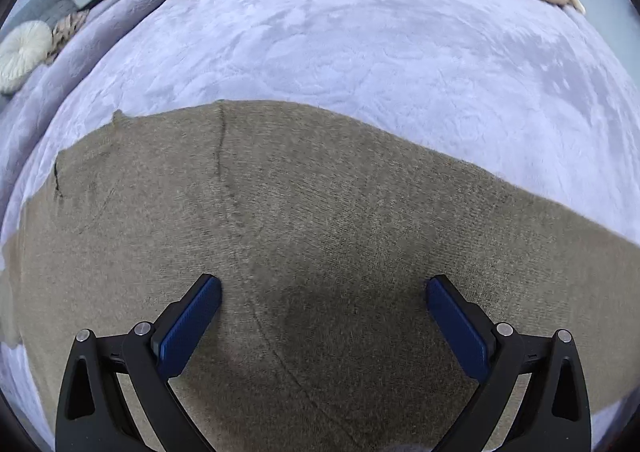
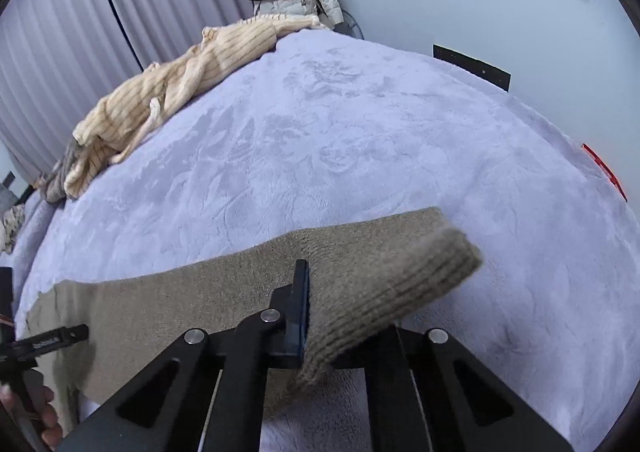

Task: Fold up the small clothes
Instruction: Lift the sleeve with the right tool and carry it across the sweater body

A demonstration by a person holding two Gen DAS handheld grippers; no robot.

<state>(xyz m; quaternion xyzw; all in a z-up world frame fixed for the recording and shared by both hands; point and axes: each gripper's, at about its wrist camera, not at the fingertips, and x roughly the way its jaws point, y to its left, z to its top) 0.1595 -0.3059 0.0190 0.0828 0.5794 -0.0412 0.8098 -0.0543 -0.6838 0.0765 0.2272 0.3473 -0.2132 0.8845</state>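
Lying flat across the lavender plush bed cover [image 1: 360,52], the taupe knit sweater [image 1: 300,232] sat beneath the left gripper [image 1: 323,294], jaws spread wide, gripping nothing. The right gripper [image 2: 316,316] was clamped onto the sweater's ribbed cuff [image 2: 400,284], lifted off the cover. A cream striped garment [image 2: 180,84] lay at the far edge.

black grippers [image 1: 323,292]; blue ribbed pads [image 1: 188,326]
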